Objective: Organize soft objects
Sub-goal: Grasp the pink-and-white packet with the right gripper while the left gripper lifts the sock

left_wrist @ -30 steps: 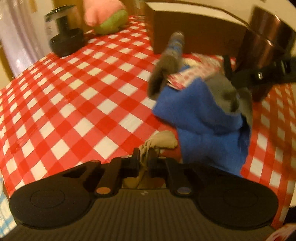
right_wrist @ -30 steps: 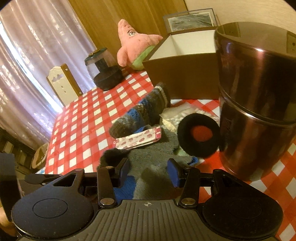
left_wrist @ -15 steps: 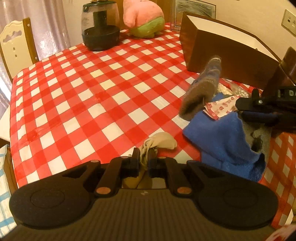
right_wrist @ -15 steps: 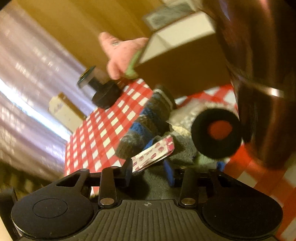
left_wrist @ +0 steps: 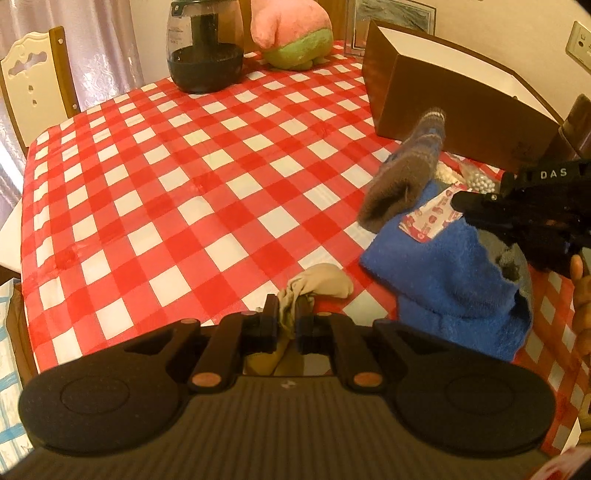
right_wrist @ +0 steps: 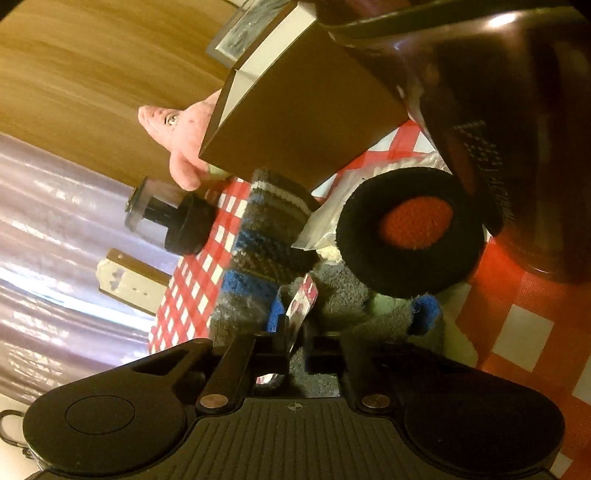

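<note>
Beige cloth (left_wrist: pixel 325 282) clenched in L jaws, R jaws nipping packet (right_wrist: pixel 301 302) edge, tablecloth (left_wrist: pixel 166 177) bare leftward.

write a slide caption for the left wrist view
Left gripper pinches a beige cloth over the checked tablecloth while the right gripper clamps a red-and-white packet atop the blue towel.

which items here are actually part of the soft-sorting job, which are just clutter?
Job:
- beige cloth, in left tool
- patterned packet, in right tool
- striped sock
- blue towel
- black pad
- brown box

Clutter:
- pink plush
- glass jar
- dark canister
</note>
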{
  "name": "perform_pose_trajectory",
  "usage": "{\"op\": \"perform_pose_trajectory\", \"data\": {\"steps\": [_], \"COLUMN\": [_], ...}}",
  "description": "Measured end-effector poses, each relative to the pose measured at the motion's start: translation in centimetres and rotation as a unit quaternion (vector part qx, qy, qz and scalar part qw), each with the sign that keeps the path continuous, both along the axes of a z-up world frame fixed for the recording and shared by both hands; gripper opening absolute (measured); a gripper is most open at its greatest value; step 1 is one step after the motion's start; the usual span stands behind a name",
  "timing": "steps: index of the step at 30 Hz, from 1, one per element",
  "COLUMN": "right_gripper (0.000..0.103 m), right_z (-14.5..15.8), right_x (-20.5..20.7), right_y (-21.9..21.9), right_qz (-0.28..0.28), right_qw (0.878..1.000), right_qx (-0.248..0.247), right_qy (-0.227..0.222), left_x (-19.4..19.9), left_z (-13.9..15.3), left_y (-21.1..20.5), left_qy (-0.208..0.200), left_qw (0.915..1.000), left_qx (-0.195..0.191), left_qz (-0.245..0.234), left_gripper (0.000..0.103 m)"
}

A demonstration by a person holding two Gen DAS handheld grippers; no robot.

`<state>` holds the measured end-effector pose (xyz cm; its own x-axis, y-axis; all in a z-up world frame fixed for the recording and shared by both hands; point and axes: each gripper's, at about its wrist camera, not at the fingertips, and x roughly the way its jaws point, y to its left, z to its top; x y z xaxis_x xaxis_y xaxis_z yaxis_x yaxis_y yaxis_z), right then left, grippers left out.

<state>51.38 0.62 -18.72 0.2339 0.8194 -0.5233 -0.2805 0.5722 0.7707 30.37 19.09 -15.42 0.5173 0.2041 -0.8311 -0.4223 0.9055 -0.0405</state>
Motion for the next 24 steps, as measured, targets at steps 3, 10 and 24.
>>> {"op": "perform_pose_trajectory", "data": {"steps": [3,10,24], "right_gripper": [0.002,0.001,0.001], "right_z": [0.3,3.5,9.5], "right_x": [-0.7,-2.4,-7.6], "right_y": [-0.4,-1.1,-7.7], "right_qz": [0.006,0.034,0.029], "right_qw": [1.0,0.995,0.979], "right_qx": [0.006,0.008,-0.033], "right_qy": [-0.021,-0.098,-0.202], "left_x": [-0.2,-0.9,-1.0], "left_z": [0.6,3.0,7.5], "left_y": [0.0,-0.4,-5.8], "left_qy": [-0.005,-0.028,-0.097], "left_qw": [1.0,0.9995,0.9924], "left_qx": [0.002,0.013,0.008], "left_qz": [0.005,0.009,-0.074], "left_gripper": [0.008,0.008,0.008]}}
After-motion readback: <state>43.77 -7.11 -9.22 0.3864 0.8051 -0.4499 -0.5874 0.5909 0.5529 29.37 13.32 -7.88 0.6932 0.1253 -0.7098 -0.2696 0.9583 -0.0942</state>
